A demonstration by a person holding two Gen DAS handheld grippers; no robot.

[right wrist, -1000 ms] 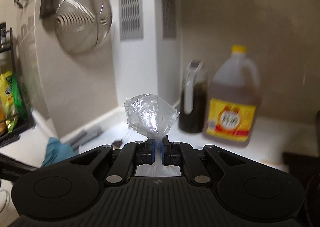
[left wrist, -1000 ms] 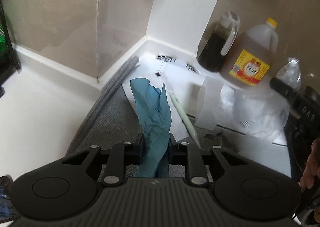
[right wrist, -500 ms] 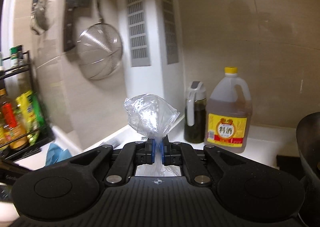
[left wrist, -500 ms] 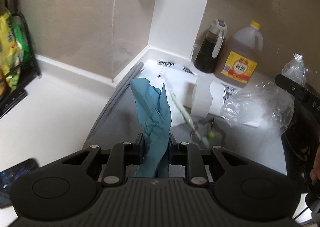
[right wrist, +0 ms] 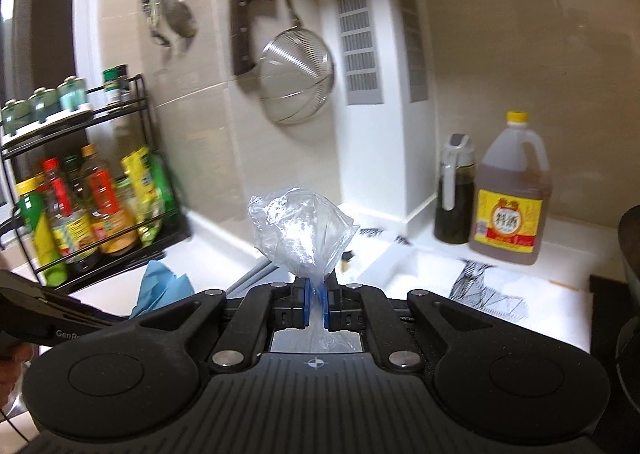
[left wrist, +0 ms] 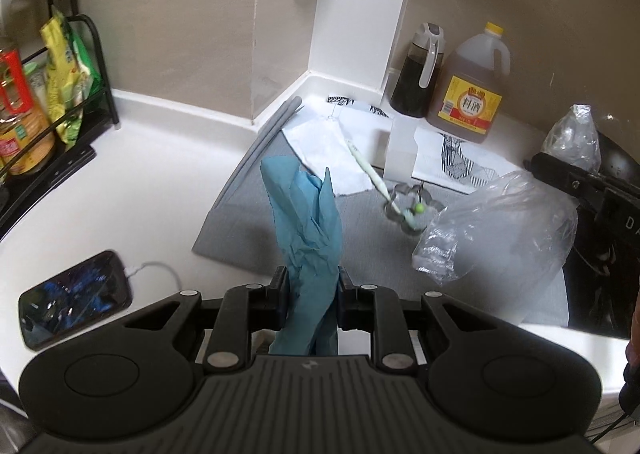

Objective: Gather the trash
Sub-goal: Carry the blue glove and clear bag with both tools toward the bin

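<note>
— Between my left hand-held gripper's (left wrist: 311,304) fingers, what's there?

— I have it clenched on a blue glove (left wrist: 306,222), which stands up ahead of the jaws. Beyond it on the bench (left wrist: 132,174) lie a grey mat (left wrist: 360,238), a white paper (left wrist: 328,146) and a pale stick (left wrist: 370,172).

— And the right one?

— My right hand-held gripper (right wrist: 316,306) pinches a clear bag (right wrist: 302,232); the bag bulges above the fingertips. Ahead and right stand two bottles (right wrist: 510,190).
</note>
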